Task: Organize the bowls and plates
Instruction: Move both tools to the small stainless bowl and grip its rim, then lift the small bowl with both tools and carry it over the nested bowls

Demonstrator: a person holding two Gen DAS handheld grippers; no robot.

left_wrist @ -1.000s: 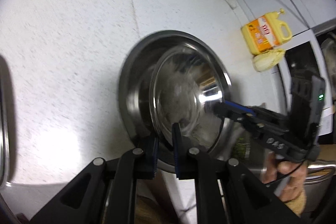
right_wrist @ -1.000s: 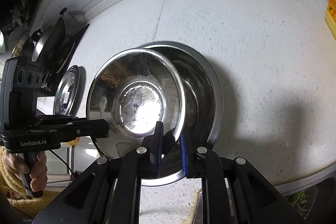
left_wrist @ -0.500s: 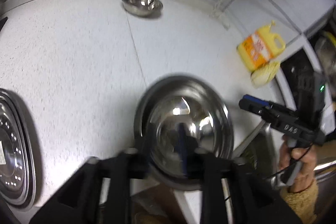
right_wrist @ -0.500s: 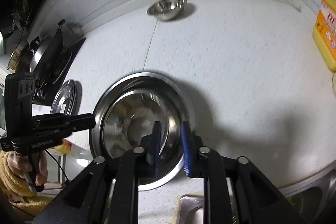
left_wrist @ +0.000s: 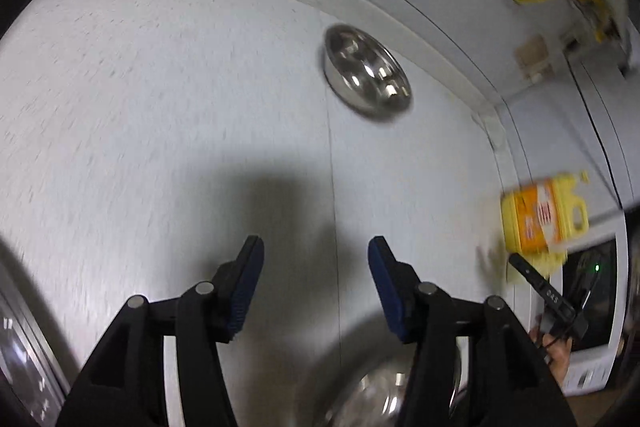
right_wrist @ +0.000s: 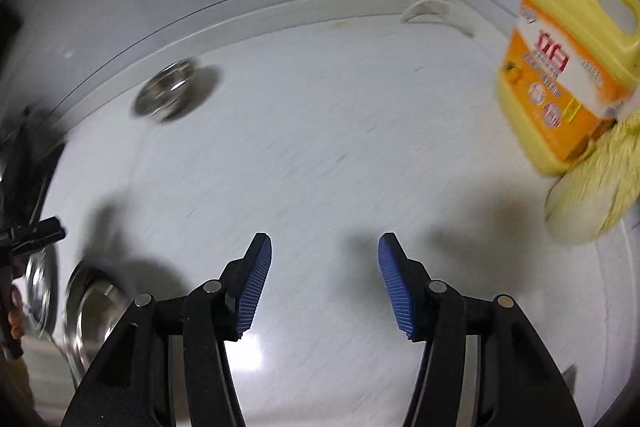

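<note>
Release confirmed: both grippers, clamped on the nested bowls a second ago, are now spread wide and hold nothing. Left gripper [left_wrist: 316, 285] has lifted away; the stacked bowls [left_wrist: 384, 395] sit below and behind its fingertips. Right gripper [right_wrist: 325, 285] faces bare counter [right_wrist: 340, 147]. Remaining small bowl [left_wrist: 366, 71] lies well ahead by the back wall. Detergent jug [right_wrist: 568, 75] bounds the right; approach appears unobstructed.

Countertop [right_wrist: 320, 147]: bare middle passable; obstacles — small steel bowl [left_wrist: 366, 73] by back wall, yellow detergent jug [right_wrist: 568, 67] with cloth [right_wrist: 592, 195] (right edge), nested bowls [right_wrist: 94, 311] near front
</note>
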